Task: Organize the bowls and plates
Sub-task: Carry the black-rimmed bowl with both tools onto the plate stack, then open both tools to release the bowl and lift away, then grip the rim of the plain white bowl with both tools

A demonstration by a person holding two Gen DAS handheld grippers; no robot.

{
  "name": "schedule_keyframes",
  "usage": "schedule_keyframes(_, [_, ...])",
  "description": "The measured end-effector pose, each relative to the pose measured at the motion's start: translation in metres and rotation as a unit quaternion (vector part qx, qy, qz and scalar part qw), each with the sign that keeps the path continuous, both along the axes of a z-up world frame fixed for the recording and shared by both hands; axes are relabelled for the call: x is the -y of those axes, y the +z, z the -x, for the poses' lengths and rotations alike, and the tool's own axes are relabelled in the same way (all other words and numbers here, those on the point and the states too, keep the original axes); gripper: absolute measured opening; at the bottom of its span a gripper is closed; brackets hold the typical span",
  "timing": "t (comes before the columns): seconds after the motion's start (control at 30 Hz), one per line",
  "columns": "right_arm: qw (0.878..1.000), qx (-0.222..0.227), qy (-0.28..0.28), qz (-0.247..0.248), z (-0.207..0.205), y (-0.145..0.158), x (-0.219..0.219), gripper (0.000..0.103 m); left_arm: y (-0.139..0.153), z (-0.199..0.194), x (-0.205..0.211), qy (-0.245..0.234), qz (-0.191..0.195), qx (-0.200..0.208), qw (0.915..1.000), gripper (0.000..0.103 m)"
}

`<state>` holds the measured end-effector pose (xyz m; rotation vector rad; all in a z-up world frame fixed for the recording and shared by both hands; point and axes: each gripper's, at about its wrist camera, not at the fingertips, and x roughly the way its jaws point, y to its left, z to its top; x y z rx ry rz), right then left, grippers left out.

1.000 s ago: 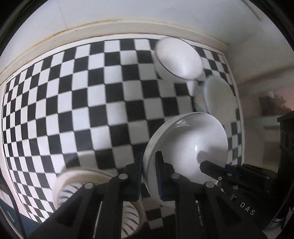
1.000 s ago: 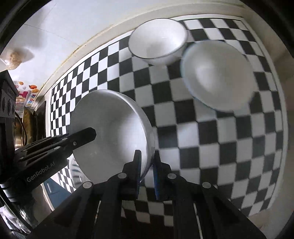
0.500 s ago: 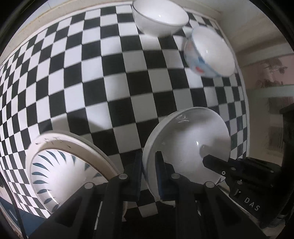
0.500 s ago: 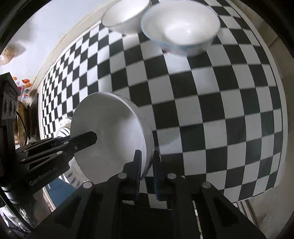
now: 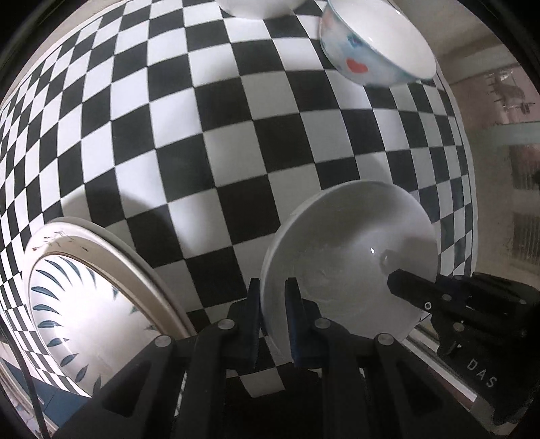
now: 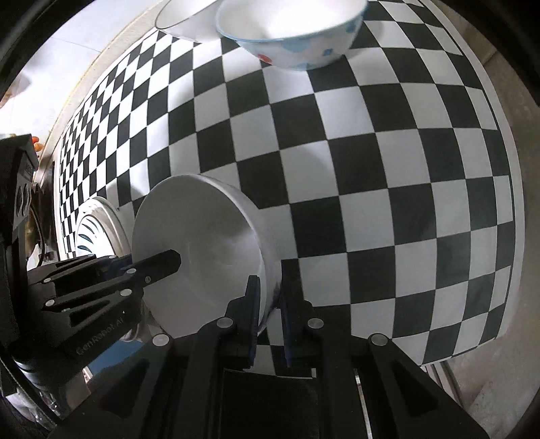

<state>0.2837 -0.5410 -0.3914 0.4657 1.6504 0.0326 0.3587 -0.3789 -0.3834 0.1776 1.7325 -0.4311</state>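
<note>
A plain white bowl [image 5: 351,256] is held between both grippers above the checkered table. My left gripper [image 5: 272,297] is shut on its left rim. My right gripper [image 6: 270,293] is shut on its right rim; the bowl also shows in the right wrist view [image 6: 202,250]. A plate with blue leaf marks [image 5: 87,297] lies on the table just left of the bowl, also in the right wrist view [image 6: 98,229]. A bowl with blue and red spots [image 5: 374,44] [image 6: 297,33] and a white bowl [image 6: 184,20] stand at the far side.
The checkered tablecloth [image 5: 236,135] covers the table. Its right edge [image 6: 506,169] drops to a grey floor. A pale wall [image 6: 50,67] runs behind the table. Dark equipment [image 6: 17,189] stands at the left.
Both grippers, still holding the white bowl, have come down and nearer the table. The far bowls have slid up in view, and the blue-leaf plate now looms larger at the left.
</note>
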Motion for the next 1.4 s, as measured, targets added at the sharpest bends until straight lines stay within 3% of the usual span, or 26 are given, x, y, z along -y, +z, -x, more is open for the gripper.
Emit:
schedule_keyframes(0.53, [1.0, -0.028, -0.007, -0.01, 0.004, -0.02, 0.012, 0.013, -0.011, 0.01, 0.012, -0.014, -0.016, -0.006, 0.9998, 0.013])
schedule_keyframes(0.67, [0.999, -0.037, -0.006, -0.032, 0.001, -0.017, 0.022, 0.015, 0.011, 0.01, 0.006, -0.008, -0.029, 0.026, 0.9992, 0.018])
schedule_keyframes(0.77, [0.999, -0.012, -0.005, -0.032, -0.001, 0.005, 0.033, 0.028, 0.043, 0.007, -0.002, 0.001, -0.028, 0.069, 0.9972, 0.022])
schedule_keyframes(0.83, [1.0, 0.013, 0.001, -0.02, -0.006, 0.026, 0.039, 0.051, 0.064, 0.002, -0.005, 0.004, -0.034, 0.11, 0.9934, 0.028])
schedule_keyframes(0.87, [1.0, 0.024, 0.0, -0.018, -0.009, 0.034, 0.041, 0.056, 0.074, -0.003, -0.005, 0.008, -0.034, 0.128, 0.9912, 0.031])
schedule_keyframes(1.03, [0.992, 0.122, -0.012, -0.012, -0.053, 0.09, 0.056, 0.071, 0.101, -0.062, -0.006, 0.046, -0.017, 0.173, 0.9837, 0.032])
schedule_keyframes(1.13, [0.986, 0.163, 0.003, 0.021, -0.099, 0.103, 0.056, 0.071, 0.1, -0.106, -0.003, 0.067, -0.021, 0.193, 0.9787, 0.032])
schedule_keyframes(1.27, [0.986, 0.161, 0.016, 0.039, -0.167, 0.095, 0.061, 0.071, 0.077, -0.169, 0.0, 0.091, -0.007, 0.158, 0.9833, 0.032])
schedule_keyframes(1.4, [0.992, 0.116, 0.021, 0.043, -0.236, 0.055, 0.06, 0.071, 0.041, -0.214, 0.003, 0.117, 0.021, 0.106, 0.9872, 0.032])
